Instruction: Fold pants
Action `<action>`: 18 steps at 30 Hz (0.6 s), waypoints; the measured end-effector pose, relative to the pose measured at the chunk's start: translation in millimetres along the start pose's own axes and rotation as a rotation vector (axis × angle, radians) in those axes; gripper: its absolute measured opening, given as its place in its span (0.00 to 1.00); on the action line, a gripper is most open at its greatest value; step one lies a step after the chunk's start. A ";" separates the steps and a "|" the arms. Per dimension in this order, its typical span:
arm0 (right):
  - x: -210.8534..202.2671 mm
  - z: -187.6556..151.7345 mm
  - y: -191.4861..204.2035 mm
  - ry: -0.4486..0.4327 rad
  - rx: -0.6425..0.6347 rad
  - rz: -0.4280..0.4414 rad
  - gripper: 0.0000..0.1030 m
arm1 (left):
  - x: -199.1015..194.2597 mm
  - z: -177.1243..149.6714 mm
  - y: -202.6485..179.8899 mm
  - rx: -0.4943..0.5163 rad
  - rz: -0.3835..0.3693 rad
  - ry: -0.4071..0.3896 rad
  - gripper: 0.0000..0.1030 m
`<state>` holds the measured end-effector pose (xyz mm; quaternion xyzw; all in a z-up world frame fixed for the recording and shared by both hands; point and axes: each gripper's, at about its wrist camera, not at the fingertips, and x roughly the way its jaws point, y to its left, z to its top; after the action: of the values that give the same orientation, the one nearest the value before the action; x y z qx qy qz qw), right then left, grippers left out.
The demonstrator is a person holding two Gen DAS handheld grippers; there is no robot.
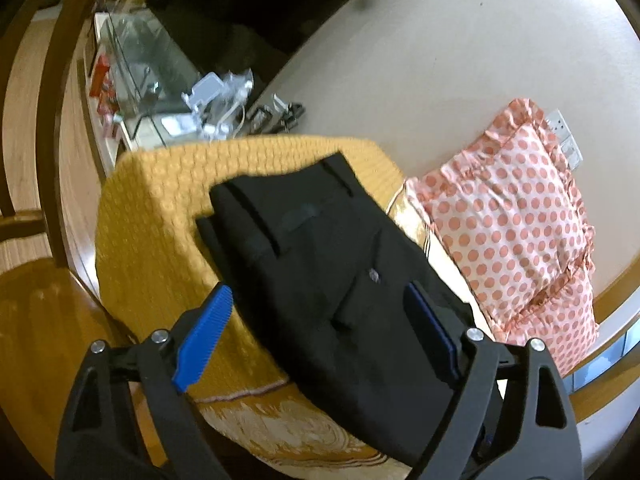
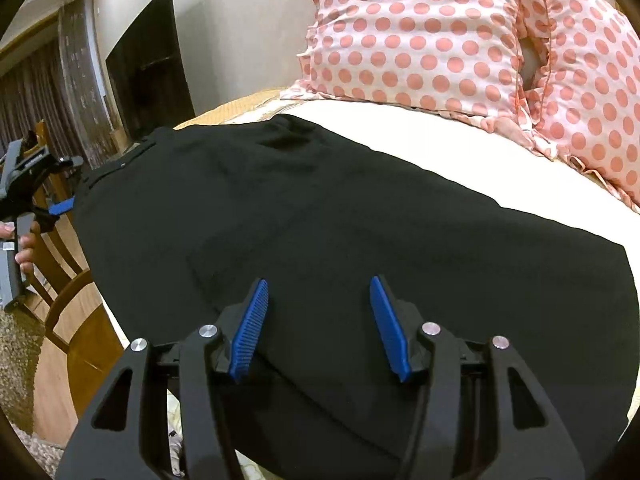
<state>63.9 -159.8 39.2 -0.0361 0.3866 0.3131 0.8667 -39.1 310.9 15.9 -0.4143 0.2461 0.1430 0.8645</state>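
I'm hovering both grippers, left gripper (image 1: 320, 312) and right gripper (image 2: 318, 304), spread wide and holding nothing; the pants (image 2: 320, 220) are lying folded mid-frame on the bed (image 1: 160, 220), looking nearly done.

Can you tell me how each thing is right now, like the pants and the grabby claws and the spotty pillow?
black pants: folded, lying flat on the bed, not held.
left gripper: open, above the pants, holding nothing.
right gripper: open, above the pants, holding nothing.
polka-dot pillow: lying on the bed beyond the pants.
yellow bedspread: spread over the bed, under the pants.
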 end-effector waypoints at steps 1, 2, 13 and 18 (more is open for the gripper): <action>-0.1 0.9 0.1 0.000 0.000 0.001 0.54 | -0.3 -2.8 -0.6 0.002 0.001 -0.002 0.84; -0.8 -1.2 1.5 0.000 0.000 0.000 0.54 | -1.8 -5.5 0.0 0.005 0.006 0.000 0.84; 0.9 0.8 0.2 -0.003 0.013 0.014 0.56 | 0.4 -48.4 -31.6 -0.006 -0.056 0.151 0.88; 2.0 1.2 0.0 -0.006 0.021 0.019 0.56 | -0.4 -51.1 -50.4 0.021 -0.132 0.174 0.88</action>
<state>65.7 -158.4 38.7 -0.0226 0.3877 0.3172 0.8652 -32.4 239.6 21.3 -0.4312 0.2941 0.0467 0.8517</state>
